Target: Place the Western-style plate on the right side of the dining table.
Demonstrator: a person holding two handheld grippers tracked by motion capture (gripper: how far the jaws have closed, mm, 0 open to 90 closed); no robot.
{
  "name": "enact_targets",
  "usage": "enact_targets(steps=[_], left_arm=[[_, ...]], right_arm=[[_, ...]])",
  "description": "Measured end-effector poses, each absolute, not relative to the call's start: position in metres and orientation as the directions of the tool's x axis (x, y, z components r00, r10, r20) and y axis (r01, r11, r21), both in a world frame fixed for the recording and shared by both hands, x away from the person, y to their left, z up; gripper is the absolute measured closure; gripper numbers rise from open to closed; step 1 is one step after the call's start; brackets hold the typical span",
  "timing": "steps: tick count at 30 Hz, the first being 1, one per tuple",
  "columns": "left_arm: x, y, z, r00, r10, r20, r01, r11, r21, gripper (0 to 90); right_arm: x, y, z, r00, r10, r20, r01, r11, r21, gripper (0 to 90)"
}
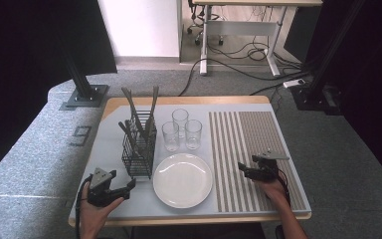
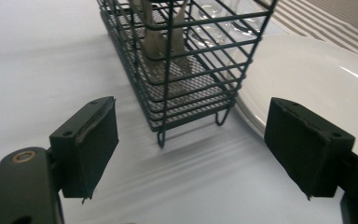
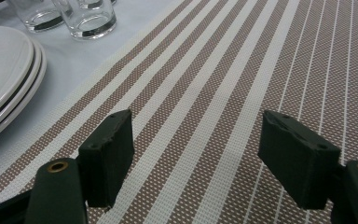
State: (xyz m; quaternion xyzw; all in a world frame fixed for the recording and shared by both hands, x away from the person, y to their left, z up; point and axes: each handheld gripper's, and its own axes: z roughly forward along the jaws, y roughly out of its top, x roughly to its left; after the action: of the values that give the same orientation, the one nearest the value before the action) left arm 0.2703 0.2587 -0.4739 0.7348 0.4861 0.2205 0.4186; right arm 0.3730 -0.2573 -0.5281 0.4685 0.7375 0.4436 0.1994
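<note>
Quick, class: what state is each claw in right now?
Left claw: open, holding nothing, facing the wire basket.
Right claw: open, holding nothing, over the striped mat.

Wire basket [image 2: 186,70] blocks ahead of left claw [image 2: 191,154] (plate [image 2: 307,70] beside); striped mat [image 3: 242,93] bare ahead of right claw [image 3: 196,158].

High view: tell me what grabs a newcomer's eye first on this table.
The white plate sits at the table's near middle, with the black wire caddy of cutlery just left of it and three clear glasses behind it. A striped brown placemat covers the right side. The left claw rests open near the caddy's foot, and the right claw hovers open over the placemat.
</note>
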Motion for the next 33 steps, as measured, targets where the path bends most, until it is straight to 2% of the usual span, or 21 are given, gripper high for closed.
enact_targets(steps=[8, 16, 33], left_arm=[[0.268, 0.247, -0.469, 0.433, 0.899, -0.068, 0.545, -0.201, 0.814, 19.0], [0.265, 0.229, -0.466, 0.490, 0.869, -0.066, 0.527, -0.235, 0.817, 19.0], [0.270, 0.211, -0.478, 0.519, 0.853, -0.061, 0.535, -0.268, 0.802, 19.0]], right_arm=[[0.374, -0.258, -0.529, -0.475, 0.871, 0.128, 0.520, 0.161, 0.839, 26.2], [0.374, -0.256, -0.529, -0.476, 0.873, 0.110, 0.518, 0.177, 0.837, 26.3], [0.375, -0.256, -0.529, -0.473, 0.872, 0.123, 0.532, 0.172, 0.829, 26.5]])
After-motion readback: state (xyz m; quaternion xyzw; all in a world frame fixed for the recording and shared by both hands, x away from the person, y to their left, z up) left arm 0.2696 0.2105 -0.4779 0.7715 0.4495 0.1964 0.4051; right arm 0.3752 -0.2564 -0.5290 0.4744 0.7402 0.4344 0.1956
